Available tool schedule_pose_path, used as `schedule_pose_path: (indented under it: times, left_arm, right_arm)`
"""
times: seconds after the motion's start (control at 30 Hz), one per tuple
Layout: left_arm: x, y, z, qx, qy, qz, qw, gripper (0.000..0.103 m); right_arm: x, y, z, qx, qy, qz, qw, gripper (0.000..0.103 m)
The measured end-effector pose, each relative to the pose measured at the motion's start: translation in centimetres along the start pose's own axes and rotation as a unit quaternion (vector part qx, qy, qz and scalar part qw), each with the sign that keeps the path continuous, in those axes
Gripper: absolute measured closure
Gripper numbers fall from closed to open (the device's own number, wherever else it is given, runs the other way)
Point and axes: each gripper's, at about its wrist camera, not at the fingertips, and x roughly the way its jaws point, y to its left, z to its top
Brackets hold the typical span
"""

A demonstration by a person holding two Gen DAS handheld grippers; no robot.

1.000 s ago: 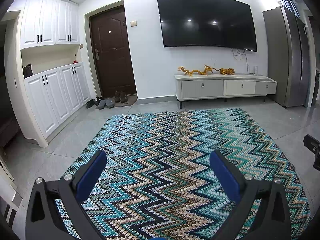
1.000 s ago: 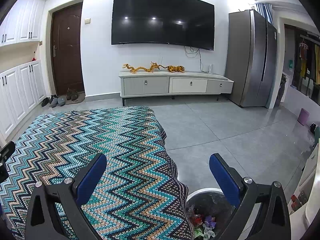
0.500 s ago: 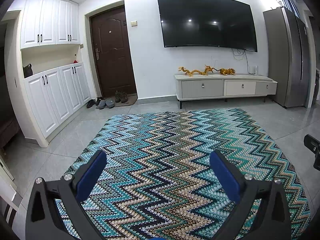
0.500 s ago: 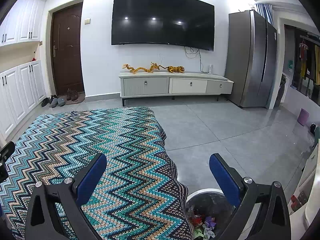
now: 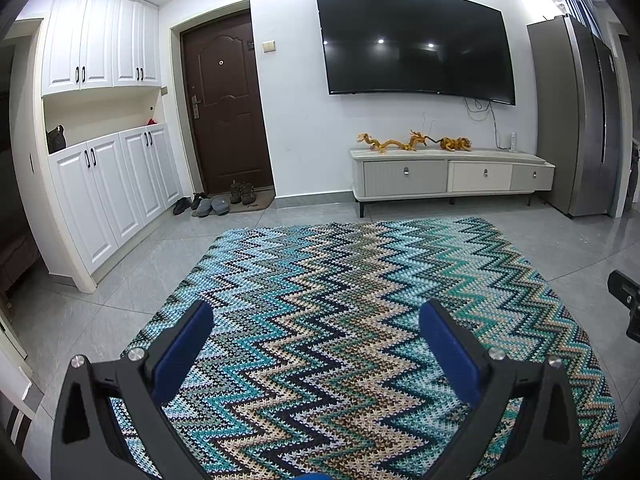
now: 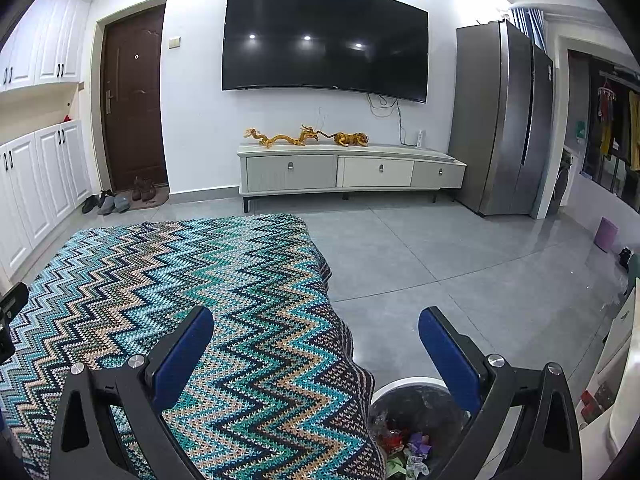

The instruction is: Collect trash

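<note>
The left gripper [image 5: 316, 316] hung over the zigzag-patterned cloth [image 5: 360, 320], its blue-padded jaws spread wide with nothing between them. The cloth filled the frame from about 9 o'clock round to 3 o'clock below the fingers, and no loose trash showed on it in the left wrist view. The right gripper [image 6: 316, 324] was likewise spread apart and empty, set over the cloth's right-hand edge where the fabric draped down toward the grey tiled floor [image 6: 460, 264]. At about 5 o'clock in the right wrist view, just beside that hanging edge, stood a white-rimmed trash bin [image 6: 394, 386] with a dark liner; the collected trash [image 6: 404, 444], a jumble of red, purple and green scraps, lay inside it, partly hidden behind the right finger. At 12 o'clock in both views a black television [image 5: 412, 40] hung on the white wall above a low cabinet [image 5: 448, 172] carrying golden dragon figures [image 5: 408, 142]. A dark door [image 5: 226, 108] stood at about 11 o'clock, with shoes [image 5: 216, 202] on the floor before it.
</note>
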Motion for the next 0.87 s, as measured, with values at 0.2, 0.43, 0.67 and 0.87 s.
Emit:
schedule_pose_path:
  times: [0.2,0.43,0.67,0.87]
  left_arm:
    - [-0.03,0.14,0.03,-0.001,0.000,0.000,1.0000,0.000]
    - [0.05,0.12,0.33,-0.003,0.002,0.000,1.0000,0.000]
    - [0.07,0.26,0.45,-0.004,0.000,0.000,1.0000,0.000]
    - [0.07,0.30,0.46,-0.007,-0.001,-0.001,1.0000,0.000]
  right_arm:
    - [0.00,-0.05,0.07,-0.001,0.000,-0.001,1.000,0.000]
    - [-0.01,-0.21,0.10,-0.001,0.000,-0.002,1.000,0.000]
    - [0.00,-0.29,0.13,-0.002,-0.001,-0.002,1.000,0.000]
    - [-0.03,-0.13,0.07,-0.002,-0.001,-0.002,1.000,0.000]
